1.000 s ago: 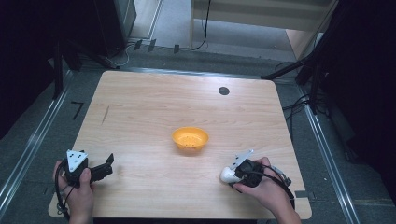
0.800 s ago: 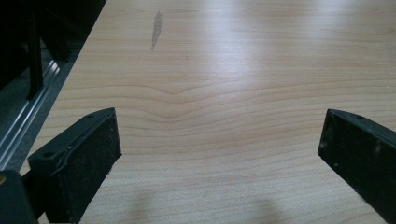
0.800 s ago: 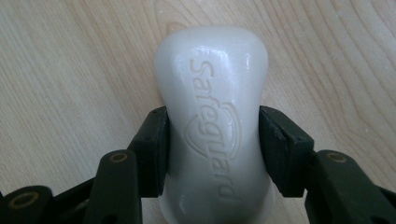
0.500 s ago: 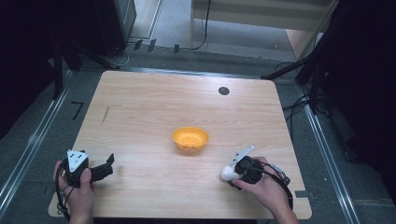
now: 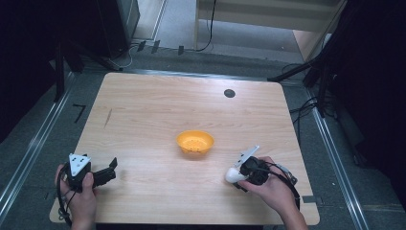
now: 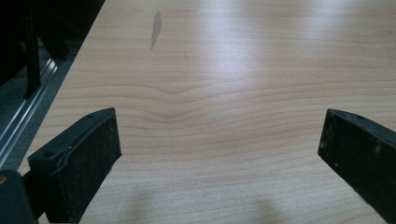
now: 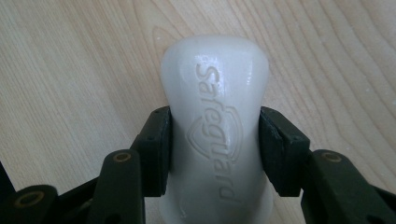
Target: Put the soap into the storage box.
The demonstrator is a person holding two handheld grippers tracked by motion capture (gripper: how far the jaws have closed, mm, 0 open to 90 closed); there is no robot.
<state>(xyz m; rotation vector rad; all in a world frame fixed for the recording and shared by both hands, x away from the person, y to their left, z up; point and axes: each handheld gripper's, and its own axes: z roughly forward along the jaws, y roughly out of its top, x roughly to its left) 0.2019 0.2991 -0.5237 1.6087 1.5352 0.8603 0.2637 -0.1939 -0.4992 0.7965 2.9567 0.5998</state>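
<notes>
Wooden table [image 5: 158, 110] on a grey floor, dark surroundings. Left gripper [image 5: 106, 173] rests at the near left edge, jaws spread wide over bare wood. Orange bowl [image 5: 194, 143] sits centre. Right gripper [image 7: 215, 149] at the near right pinches a white Safeguard soap bar [image 7: 217, 135] by its sides, low over the tabletop

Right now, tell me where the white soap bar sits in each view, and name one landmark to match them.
High view: the white soap bar lies at lower right, between the jaws of the right gripper, right of the orange bowl.
Left gripper view: not in it; bare wood between open jaws.
Right gripper view: centre, both pads pressed on its sides.
Shared landmark: the wooden table.
</notes>
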